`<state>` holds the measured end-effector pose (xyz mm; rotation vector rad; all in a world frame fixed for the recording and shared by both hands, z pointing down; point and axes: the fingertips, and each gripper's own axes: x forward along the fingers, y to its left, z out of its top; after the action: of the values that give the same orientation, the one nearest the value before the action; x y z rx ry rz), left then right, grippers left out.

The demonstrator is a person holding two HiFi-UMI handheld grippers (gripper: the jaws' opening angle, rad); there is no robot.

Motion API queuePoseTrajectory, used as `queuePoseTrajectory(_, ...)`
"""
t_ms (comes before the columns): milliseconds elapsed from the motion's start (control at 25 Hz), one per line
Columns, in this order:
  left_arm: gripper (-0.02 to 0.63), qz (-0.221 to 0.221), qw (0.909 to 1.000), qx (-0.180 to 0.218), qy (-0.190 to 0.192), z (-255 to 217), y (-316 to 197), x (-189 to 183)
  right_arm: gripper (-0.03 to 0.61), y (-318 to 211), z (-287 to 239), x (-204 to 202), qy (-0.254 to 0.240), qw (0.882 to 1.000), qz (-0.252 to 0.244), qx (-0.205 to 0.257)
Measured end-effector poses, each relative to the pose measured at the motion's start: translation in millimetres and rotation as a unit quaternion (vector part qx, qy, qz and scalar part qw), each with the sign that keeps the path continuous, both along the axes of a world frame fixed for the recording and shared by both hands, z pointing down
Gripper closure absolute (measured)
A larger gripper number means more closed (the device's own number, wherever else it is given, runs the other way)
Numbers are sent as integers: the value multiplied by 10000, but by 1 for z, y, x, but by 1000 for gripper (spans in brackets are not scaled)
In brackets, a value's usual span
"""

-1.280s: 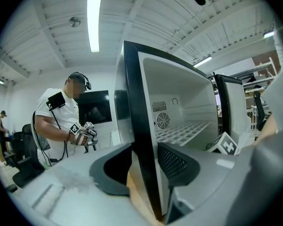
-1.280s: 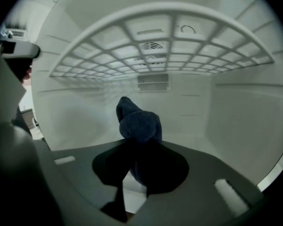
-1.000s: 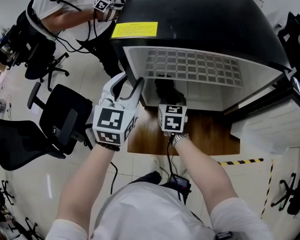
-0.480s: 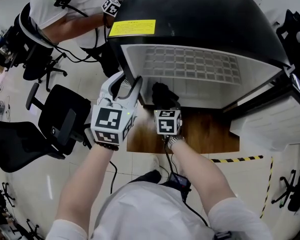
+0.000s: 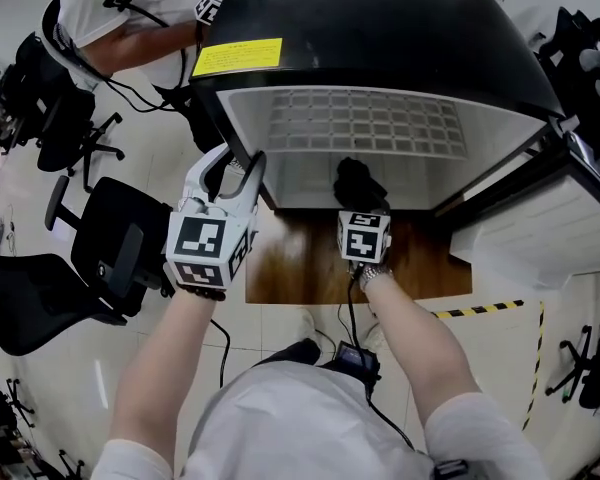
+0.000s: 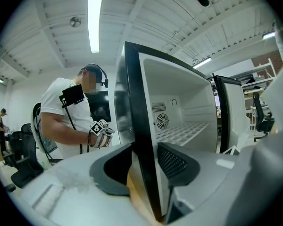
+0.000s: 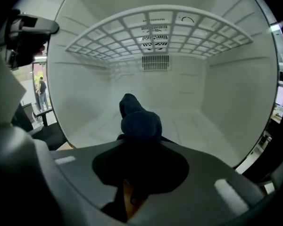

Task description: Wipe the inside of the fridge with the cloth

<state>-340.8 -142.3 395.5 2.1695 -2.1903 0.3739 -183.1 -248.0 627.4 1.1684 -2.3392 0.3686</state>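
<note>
A black mini fridge (image 5: 380,28) stands open, its white inside (image 7: 188,93) lit, with a white wire shelf (image 5: 360,123) near the top. My right gripper (image 5: 360,203) is shut on a bunched dark blue cloth (image 7: 140,121), which pokes out ahead of the jaws. In the head view the cloth (image 5: 358,180) hangs inside the fridge mouth, just above the white floor (image 7: 179,126); whether it touches I cannot tell. My left gripper (image 5: 235,166) straddles the front edge of the fridge's left wall (image 6: 137,126), one pad (image 6: 177,161) inside and one outside, clamped on it.
The fridge door (image 5: 540,238) stands open at the right. A wooden floor panel (image 5: 310,263) lies below the fridge mouth. Black office chairs (image 5: 120,238) stand at the left. Another person (image 5: 130,28) with grippers stands at the upper left. Yellow-black tape (image 5: 480,310) marks the floor.
My right gripper has carried the cloth to the right and lower inside the fridge. The left gripper has stayed on the fridge's left wall.
</note>
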Motion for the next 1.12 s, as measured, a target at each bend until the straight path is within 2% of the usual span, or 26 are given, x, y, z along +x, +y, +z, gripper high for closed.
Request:
queuePoseTrajectory(360, 446, -28, 10000, -41, -12, 2, 0, 0, 502, -43, -1, 78, 249, 9975, 643, 159)
queuePoseTrajectory(600, 448, -100, 9999, -80, 15, 2, -1, -1, 502, -58, -3, 108, 418, 9951, 867, 209)
queuePoseTrajectory(880, 453, -195, 9997, -140, 9, 1, 4, 0, 502, -56, -21, 112, 146, 9965, 726, 378)
queuePoseTrajectory(1040, 472, -189, 9993, -153, -288, 9, 34, 13, 502, -49, -38, 111, 82, 9973, 544, 481)
queuePoseTrajectory(1120, 480, -117, 9992, -237, -289, 21, 49, 28, 502, -43, -44, 112, 44, 9977, 459, 488)
